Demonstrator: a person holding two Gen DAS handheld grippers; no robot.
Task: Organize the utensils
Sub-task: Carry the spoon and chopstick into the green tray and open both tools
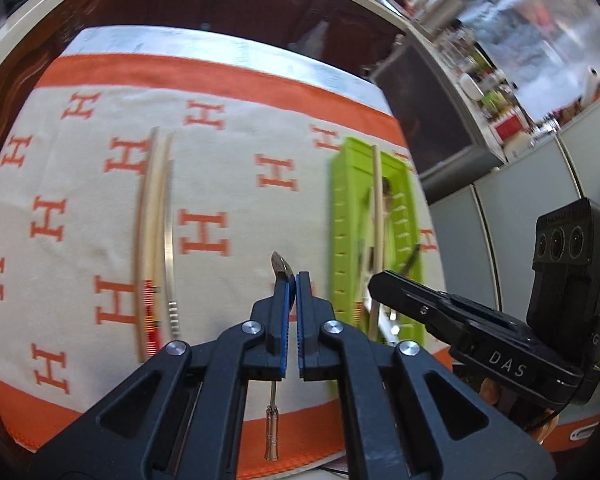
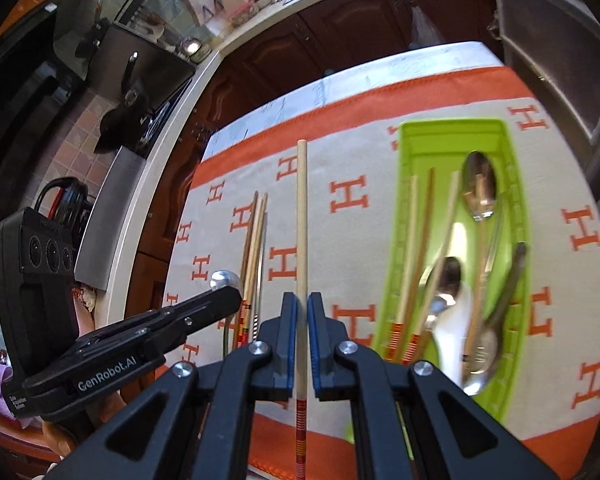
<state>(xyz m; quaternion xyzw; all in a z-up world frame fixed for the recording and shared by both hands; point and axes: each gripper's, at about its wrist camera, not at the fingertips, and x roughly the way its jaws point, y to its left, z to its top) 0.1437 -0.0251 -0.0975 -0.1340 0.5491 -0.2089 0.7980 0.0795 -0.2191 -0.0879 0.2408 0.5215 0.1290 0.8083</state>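
My left gripper [image 1: 293, 286] is shut on a small metal spoon [image 1: 278, 266]; the bowl sticks up past the pads and the handle hangs below them, above the cloth. My right gripper [image 2: 302, 306] is shut on a long wooden chopstick [image 2: 302, 208] with a red-banded end, held over the cloth left of the green tray [image 2: 452, 130]. In the tray lie several spoons [image 2: 478, 184] and wooden chopsticks [image 2: 412, 240]. A few chopsticks [image 1: 152, 232] remain on the cloth, left of the spoon. The left gripper [image 2: 220, 296] also shows in the right wrist view.
A white cloth with orange H letters [image 1: 204, 232] and an orange border covers the table. Dark wooden cabinets [image 2: 340, 20] and a cluttered counter stand beyond the far edge. A grey cabinet [image 1: 512, 208] stands right of the table.
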